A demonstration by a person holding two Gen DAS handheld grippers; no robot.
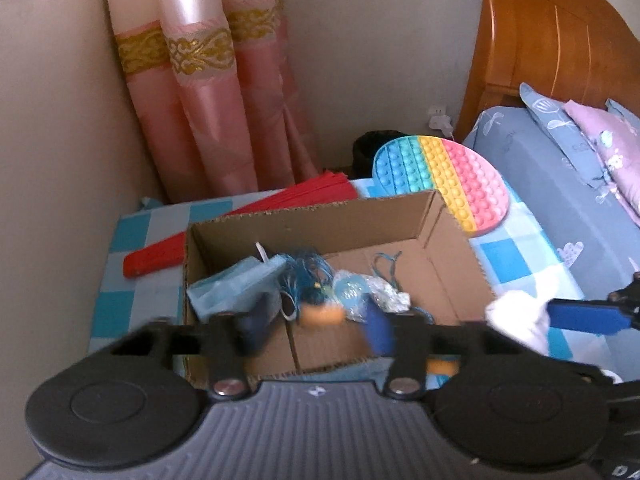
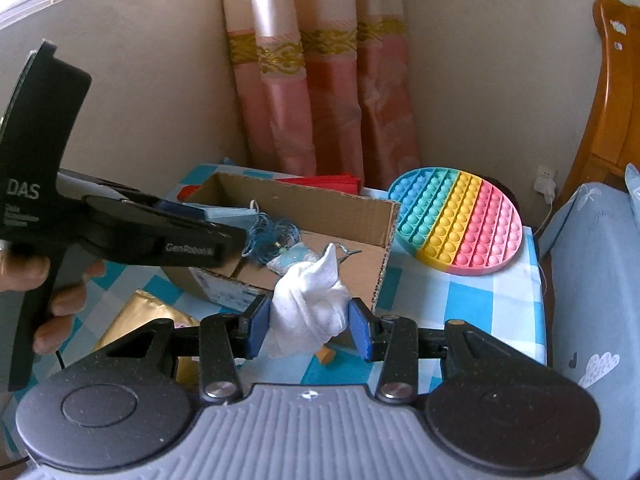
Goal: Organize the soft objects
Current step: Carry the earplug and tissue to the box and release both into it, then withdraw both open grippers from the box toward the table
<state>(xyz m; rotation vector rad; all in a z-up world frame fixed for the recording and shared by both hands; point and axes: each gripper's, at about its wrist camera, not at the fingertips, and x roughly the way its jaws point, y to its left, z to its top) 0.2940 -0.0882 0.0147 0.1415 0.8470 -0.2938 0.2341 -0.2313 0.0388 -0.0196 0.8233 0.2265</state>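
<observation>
An open cardboard box (image 1: 320, 220) stands on the checked tablecloth. It holds a pale blue packet (image 1: 236, 288), a tangle of blue string (image 1: 308, 276) and a clear crinkly bag (image 1: 360, 294). My left gripper (image 1: 316, 324) hangs over the box's near side, open and blurred. A blurred orange thing (image 1: 322, 314) shows between its fingers, touching neither pad. From the right wrist, the left gripper (image 2: 224, 236) reaches over the box (image 2: 304, 204), held by a hand (image 2: 60, 308). My right gripper (image 2: 308, 328) is shut on a bunched white cloth (image 2: 312, 304), just outside the box's right wall; the cloth (image 1: 516, 320) also shows from the left wrist.
A round rainbow bubble mat (image 2: 460, 220) leans on the table's far right. A red folded fan (image 1: 248, 224) lies behind the box. A gold envelope (image 2: 140, 320) lies at the front left. A bed with blue bedding (image 1: 540, 168) adjoins on the right; a pink curtain (image 1: 224, 112) hangs behind.
</observation>
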